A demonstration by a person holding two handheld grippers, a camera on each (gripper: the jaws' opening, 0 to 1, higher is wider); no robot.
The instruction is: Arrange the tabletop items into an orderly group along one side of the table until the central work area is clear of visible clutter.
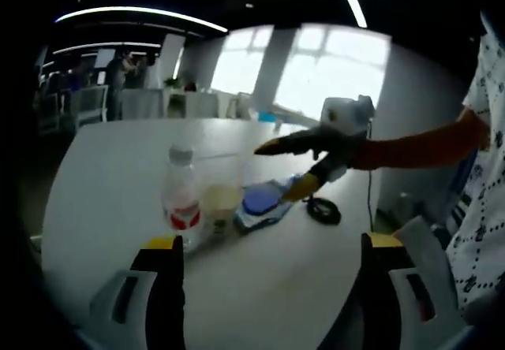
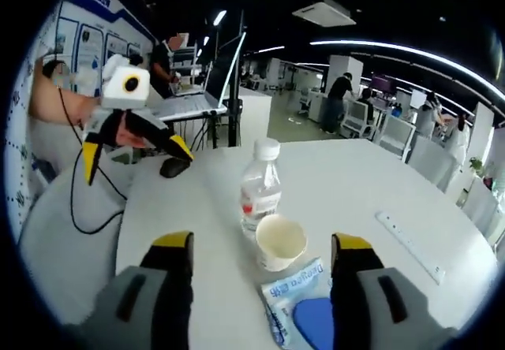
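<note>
A water bottle [image 2: 259,186], a paper cup [image 2: 281,241] and a blue-printed packet [image 2: 304,303] are seen already clustered together on the white table [image 2: 371,184], with a ruler [image 2: 410,246] lying apart to the right. Both the left gripper [image 1: 272,257] and the right gripper [image 2: 260,255] are held spread and empty, so the ruler is judged still to be gathered in.

A pale, rounded table [image 2: 347,184] carries a small cluster: a clear plastic bottle [image 2: 259,185] with a white cap and red label stands upright, a paper cup [image 2: 280,242] just beside it. Next to the cup lies a soft white-and-blue packet [image 2: 293,296] (its print too small to read). A long ruler [image 2: 411,246] lies apart near the table's edge.
</note>
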